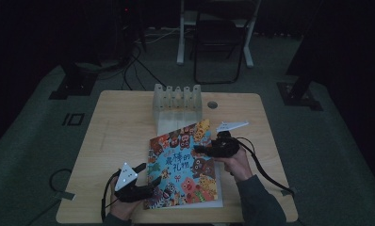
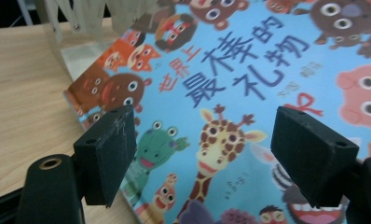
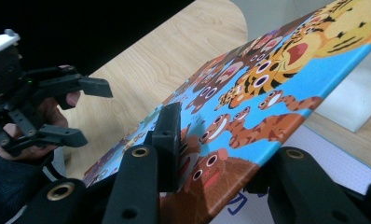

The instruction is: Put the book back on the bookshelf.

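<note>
Nearest the high camera, at the table's near left corner, the left gripper sits in the person's left hand with its jaws spread apart and nothing between them; its own view looks past the two black pads at the picture book just beyond, the pads clear of the cover. That book, bright blue with cartoon animals and large Chinese characters, lies in the middle of the wooden table, a little toward the near edge, its far corner reaching toward a clear plastic rack that stands at the table's far middle. On the right, the right gripper is clenched on the book's cover at its right edge: in the right gripper view one pad presses on top of the printed cover and the other sits beneath it, and the cover stands tilted up off the white page below. Farther off in that same view the left gripper shows at the left over the bare wood, jaws parted.
</note>
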`<state>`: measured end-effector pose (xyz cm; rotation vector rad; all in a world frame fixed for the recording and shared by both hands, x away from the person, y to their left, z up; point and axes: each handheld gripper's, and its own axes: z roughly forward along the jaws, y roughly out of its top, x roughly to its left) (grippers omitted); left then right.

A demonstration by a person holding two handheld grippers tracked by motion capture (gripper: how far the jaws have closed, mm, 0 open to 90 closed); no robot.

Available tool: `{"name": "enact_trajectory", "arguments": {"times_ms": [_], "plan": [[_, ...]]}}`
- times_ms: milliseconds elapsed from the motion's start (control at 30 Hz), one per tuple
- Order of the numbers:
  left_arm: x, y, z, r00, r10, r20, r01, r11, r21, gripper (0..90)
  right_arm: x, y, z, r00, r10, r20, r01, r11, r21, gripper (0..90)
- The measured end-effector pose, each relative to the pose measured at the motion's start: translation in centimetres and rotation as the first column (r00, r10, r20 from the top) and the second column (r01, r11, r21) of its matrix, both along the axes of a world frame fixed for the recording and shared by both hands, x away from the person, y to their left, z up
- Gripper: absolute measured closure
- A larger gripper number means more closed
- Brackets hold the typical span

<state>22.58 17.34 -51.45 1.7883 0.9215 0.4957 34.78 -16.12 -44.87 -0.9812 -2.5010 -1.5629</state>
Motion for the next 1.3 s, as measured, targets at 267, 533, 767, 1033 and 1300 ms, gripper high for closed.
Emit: {"name": "enact_trajectory", "arguments": {"times_ms": [267, 533, 767, 1033, 1300], "plan": [[0.5, 0.7, -0.1, 0.9991, 0.014, -0.041, -0.015, 0.9996, -0.023, 23.5, -1.0, -0.3, 0.5, 0.9990, -0.006, 0.045, 0.006, 1.000, 0.012, 65.8], [1.3, 1.8, -0.3, 0.9949, -0.016, -0.099, 0.006, 0.9947, -0.103, 23.5, -1.8, -0.8, 1.1, 0.9969, -0.012, 0.078, 0.010, 1.000, 0.028, 66.6], [1.8, 2.6, -0.4, 0.9924, 0.008, -0.122, -0.022, 0.9926, -0.119, 23.9, -2.2, -1.3, 1.3, 0.9944, -0.017, 0.105, 0.013, 0.999, 0.038, 67.1], [2.1, 3.5, 0.2, 0.9946, 0.056, -0.087, -0.065, 0.9924, -0.105, 28.5, -2.6, -1.6, 1.6, 0.9900, -0.009, 0.141, 0.006, 1.000, 0.025, 67.2], [2.9, 4.1, 0.5, 0.9932, 0.062, -0.099, -0.076, 0.9859, -0.149, 32.1, -3.1, -1.8, 1.9, 0.9845, -0.005, 0.175, 0.000, 1.000, 0.028, 67.3]]}}
